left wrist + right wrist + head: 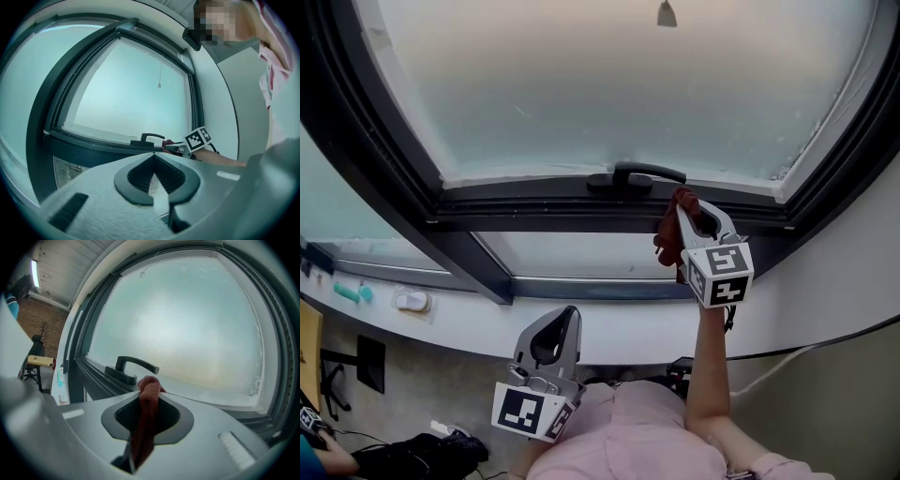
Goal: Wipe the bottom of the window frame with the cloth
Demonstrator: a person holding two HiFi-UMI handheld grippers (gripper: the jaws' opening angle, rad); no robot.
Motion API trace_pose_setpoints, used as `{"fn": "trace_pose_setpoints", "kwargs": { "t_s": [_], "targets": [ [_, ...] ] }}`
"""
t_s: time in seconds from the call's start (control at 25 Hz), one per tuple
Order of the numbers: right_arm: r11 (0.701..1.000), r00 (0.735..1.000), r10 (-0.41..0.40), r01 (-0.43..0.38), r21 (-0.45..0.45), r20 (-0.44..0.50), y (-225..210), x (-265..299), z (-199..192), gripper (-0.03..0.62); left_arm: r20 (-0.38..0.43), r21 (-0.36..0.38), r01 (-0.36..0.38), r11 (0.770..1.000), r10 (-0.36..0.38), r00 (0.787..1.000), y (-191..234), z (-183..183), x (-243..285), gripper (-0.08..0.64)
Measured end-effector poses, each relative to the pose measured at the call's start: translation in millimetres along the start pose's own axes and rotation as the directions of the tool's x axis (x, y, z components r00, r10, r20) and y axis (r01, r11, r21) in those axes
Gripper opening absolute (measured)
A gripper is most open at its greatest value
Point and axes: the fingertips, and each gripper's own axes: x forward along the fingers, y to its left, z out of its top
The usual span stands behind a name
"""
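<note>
The cloth (149,399) is clamped lengthwise in the right tool (687,204), bunched end pointed ahead at the window frame (581,202); the left tool (566,316) is closed, empty.

Cloth (149,394) dark red; window frame (534,202) dark grey; handle (637,175) black; pane (609,84) frosted whitish.
</note>
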Motion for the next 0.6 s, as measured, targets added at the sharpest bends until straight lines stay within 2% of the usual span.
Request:
{"fn": "trace_pose_setpoints", "kwargs": {
  "t_s": [0.4,0.6],
  "targets": [
    [1.000,1.000,0.008,-0.008,-0.003,-0.007,-7.8,-1.7,-1.4,0.060,0.036,0.001,-0.007,1.000,0.007,0.999,0.9,7.3,10.8,0.000],
    [1.000,1.000,-0.010,0.010,-0.001,-0.010,-12.0,-4.6,-4.2,0.060,0.024,-0.014,0.012,1.000,-0.012,1.000,-2.7,2.1,14.5,0.000]
  ]
}}
